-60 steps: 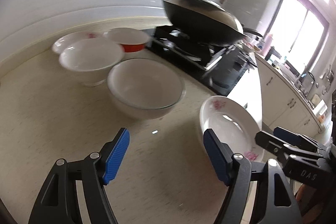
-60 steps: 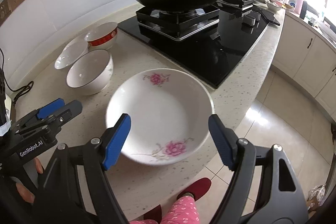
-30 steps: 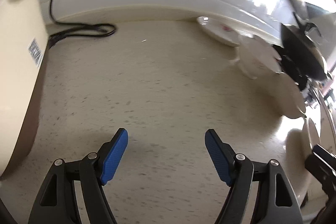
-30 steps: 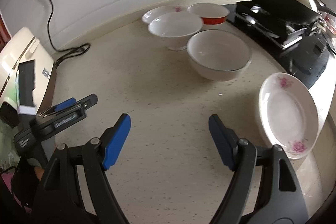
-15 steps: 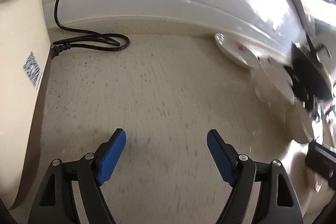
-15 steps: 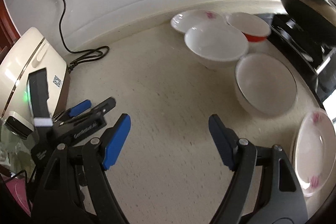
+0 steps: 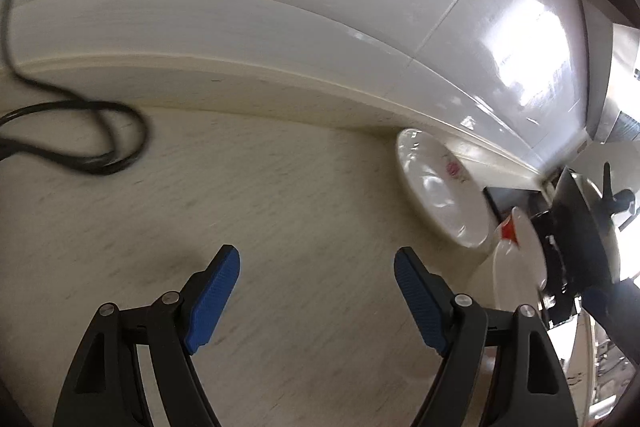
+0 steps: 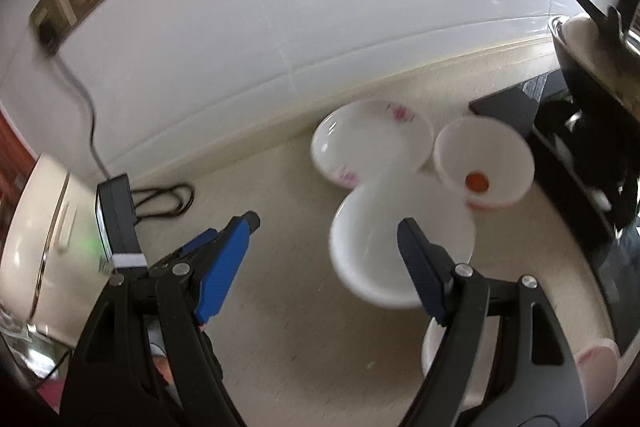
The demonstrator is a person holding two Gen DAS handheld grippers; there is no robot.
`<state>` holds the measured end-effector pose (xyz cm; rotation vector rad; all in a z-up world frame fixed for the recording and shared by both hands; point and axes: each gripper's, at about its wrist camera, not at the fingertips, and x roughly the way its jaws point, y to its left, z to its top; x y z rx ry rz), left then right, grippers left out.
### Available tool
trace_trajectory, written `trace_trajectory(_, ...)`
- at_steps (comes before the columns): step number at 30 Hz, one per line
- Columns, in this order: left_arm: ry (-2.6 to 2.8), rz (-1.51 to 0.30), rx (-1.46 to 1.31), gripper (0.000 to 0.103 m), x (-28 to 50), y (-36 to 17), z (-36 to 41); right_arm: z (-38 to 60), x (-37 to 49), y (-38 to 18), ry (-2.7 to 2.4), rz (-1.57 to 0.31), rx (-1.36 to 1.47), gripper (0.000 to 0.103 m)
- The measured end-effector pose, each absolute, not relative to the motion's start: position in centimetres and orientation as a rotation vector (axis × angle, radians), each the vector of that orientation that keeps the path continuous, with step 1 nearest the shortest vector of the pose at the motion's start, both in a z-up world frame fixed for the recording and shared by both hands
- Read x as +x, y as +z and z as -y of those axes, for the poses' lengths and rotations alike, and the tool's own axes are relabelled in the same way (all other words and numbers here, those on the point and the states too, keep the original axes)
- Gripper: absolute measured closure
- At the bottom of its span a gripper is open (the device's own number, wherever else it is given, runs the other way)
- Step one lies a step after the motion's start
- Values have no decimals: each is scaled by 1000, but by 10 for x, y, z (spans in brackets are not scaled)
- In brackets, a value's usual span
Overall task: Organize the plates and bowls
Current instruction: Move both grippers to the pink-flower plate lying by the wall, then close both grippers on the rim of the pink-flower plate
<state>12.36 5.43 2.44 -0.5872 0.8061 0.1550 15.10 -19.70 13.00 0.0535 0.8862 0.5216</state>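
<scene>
Both the left gripper (image 7: pixel 316 285) and the right gripper (image 8: pixel 326 255) are spread wide and hold nothing above the speckled surface (image 7: pixel 280 187). A flowered plate (image 8: pixel 372 139), a white bowl (image 8: pixel 384 247) and a red-banded bowl (image 8: pixel 484 163) cluster by the wall, beside the wok (image 8: pixel 592 55). No writing can be read; all is blurred.

Left gripper (image 7: pixel 316 281) and right gripper (image 8: pixel 324 253): black triangular-cutout arms, silver screws at joints, ribbed blue finger pads (image 7: pixel 212 301).
</scene>
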Motion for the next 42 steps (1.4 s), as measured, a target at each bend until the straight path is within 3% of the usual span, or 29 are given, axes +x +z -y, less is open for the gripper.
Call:
trace_trajectory(13, 67, -869, -649, 23, 217, 37, -43, 194, 297, 110, 568, -1069, 86, 24)
trace_trajectory(22, 78, -931, -552, 25, 259, 31, -30, 179, 393, 65, 478, -1306, -14, 46)
trace_trajectory(27, 55, -980, -502, 49, 276, 26, -24, 169, 413, 38, 484, -1400, -99, 55)
trace_trajectory(31, 53, -976, -464, 58, 280, 26, -22, 159, 416, 29, 510, -1434, -185, 60)
trace_trajectory(32, 52, -979, -456, 67, 281, 25, -22, 156, 416, 25, 516, -1446, -208, 67)
trace_trajectory(35, 37, -990, -443, 88, 283, 23, -22, 153, 414, 19, 534, -1464, -218, 75)
trace_trajectory(42, 79, -962, -510, 89, 257, 20, -49, 129, 397, 25, 571, -1442, -259, 87)
